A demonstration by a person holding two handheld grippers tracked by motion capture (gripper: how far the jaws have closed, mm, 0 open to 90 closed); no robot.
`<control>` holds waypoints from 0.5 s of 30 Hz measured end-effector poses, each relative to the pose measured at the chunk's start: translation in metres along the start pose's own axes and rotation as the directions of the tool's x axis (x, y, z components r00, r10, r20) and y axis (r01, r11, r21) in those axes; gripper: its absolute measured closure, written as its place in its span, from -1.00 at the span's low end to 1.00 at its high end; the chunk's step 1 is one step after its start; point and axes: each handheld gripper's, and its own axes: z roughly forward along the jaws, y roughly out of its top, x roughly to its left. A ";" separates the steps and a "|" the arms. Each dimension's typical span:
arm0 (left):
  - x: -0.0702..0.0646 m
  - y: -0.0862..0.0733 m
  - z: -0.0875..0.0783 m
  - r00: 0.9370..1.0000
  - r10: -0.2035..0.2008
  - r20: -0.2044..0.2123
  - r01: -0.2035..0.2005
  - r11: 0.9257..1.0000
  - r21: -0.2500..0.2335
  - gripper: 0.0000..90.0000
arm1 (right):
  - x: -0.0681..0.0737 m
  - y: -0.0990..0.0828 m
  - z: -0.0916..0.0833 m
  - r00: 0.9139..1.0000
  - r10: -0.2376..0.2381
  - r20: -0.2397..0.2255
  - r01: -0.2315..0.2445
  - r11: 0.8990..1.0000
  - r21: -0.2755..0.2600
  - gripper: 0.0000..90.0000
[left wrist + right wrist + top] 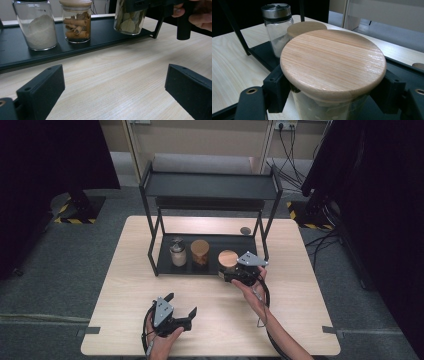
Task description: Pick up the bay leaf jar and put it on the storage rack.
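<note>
Jar (pixel 329 75): you had it clamped under its lid in the right claw (pixel 239 272), at the rack's (pixel 165 268) lower shelf, right end.
Lid: round bamboo, striped grain, above the jaws.
Glass: clear, leaves inside.
Neighbours: cinnamon jar (pixel 76 21), then powder jar (pixel 37 25), just beyond your grip.
Left claw (pixel 181 306): wide, holding nothing, low over the table (pixel 125 290).

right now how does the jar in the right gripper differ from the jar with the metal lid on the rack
The leaf jar has a wide wooden lid; the powder jar has a smaller metal lid. The leaf jar holds dried leaves; the powder jar holds white powder. The right gripper is shut on the leaf jar at the rack's right end; the powder jar stands free at the left end. Both are clear glass.
</note>
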 end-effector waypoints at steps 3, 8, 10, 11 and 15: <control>0.000 0.000 0.000 1.000 -0.001 0.000 0.001 1.000 0.000 -0.95 | -0.001 0.001 0.002 1.000 -0.001 -0.002 0.001 1.000 -0.002 -0.42; 0.000 0.000 0.000 1.000 0.000 0.000 0.000 1.000 0.000 -0.95 | -0.002 0.003 0.005 1.000 0.002 -0.002 -0.002 1.000 -0.005 -0.42; 0.000 0.000 0.000 1.000 -0.001 -0.001 0.001 1.000 -0.001 -0.95 | -0.002 0.003 0.006 1.000 0.002 -0.003 -0.002 1.000 -0.003 -0.42; 0.000 0.000 0.000 1.000 -0.002 0.000 0.002 1.000 -0.002 -0.95 | -0.002 0.003 0.007 1.000 0.001 -0.003 -0.001 1.000 -0.003 -0.42; 0.000 -0.001 0.000 1.000 -0.003 -0.001 0.003 1.000 -0.003 -0.95 | -0.004 0.004 0.011 1.000 0.010 -0.005 -0.010 1.000 0.002 -0.42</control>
